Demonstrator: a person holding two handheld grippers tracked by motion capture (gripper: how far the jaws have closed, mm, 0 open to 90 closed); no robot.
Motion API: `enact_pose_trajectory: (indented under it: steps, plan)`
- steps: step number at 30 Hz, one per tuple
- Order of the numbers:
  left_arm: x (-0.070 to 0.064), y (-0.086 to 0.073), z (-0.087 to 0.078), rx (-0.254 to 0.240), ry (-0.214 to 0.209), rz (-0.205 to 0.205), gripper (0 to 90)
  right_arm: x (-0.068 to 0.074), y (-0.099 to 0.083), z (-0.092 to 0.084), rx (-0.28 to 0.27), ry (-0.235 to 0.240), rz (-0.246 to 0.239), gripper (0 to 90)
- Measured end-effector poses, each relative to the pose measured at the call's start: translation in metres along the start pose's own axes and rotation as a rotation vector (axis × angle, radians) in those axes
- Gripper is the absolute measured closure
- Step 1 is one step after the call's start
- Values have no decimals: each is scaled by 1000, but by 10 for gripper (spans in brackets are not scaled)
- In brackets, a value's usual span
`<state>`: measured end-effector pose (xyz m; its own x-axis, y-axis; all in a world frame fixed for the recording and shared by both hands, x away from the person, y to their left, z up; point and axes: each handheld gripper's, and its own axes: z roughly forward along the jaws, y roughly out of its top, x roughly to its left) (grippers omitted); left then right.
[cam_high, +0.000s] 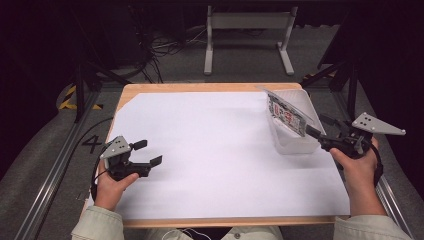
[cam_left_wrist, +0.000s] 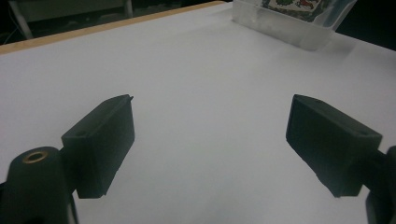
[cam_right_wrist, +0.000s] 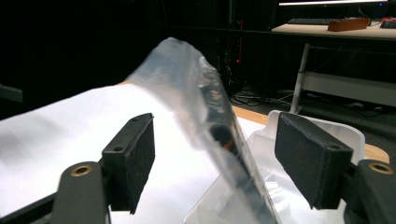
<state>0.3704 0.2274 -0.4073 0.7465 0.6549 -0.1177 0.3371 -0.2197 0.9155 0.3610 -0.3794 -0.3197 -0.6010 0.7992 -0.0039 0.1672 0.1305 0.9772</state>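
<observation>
A clear plastic bag with a printed pack inside stands on edge in a translucent plastic tub at the table's right side. My right gripper is at the tub's near right corner, open. In the right gripper view the bag rises between the two pads, which stand apart from it on both sides, above the tub. My left gripper rests at the left on the white sheet, open and holding nothing. In the left gripper view its jaws are spread wide, with the tub far ahead.
A white sheet covers the wooden table. Beyond the table's far edge are a white metal stand, cables and dark tripod legs on a grey floor. Rails run along both sides of the table.
</observation>
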Motion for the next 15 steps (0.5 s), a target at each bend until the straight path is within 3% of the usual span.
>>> enact_pose_trajectory:
  steps: [9, 11, 13, 15]
  plan:
    - [-10, -1, -8, -13, -11, 18, 162, 36, -10, -13, 16, -30, -42, 256]
    - [-12, -2, -9, -11, -13, 33, 162, 43, -14, -13, 12, -19, -31, 254]
    - [-14, -3, -9, -14, -17, 22, 162, 50, -18, -10, 18, 9, -29, 248]
    - [-15, -3, -10, -11, -20, 27, 162, 58, -24, -3, 46, 34, -44, 237]
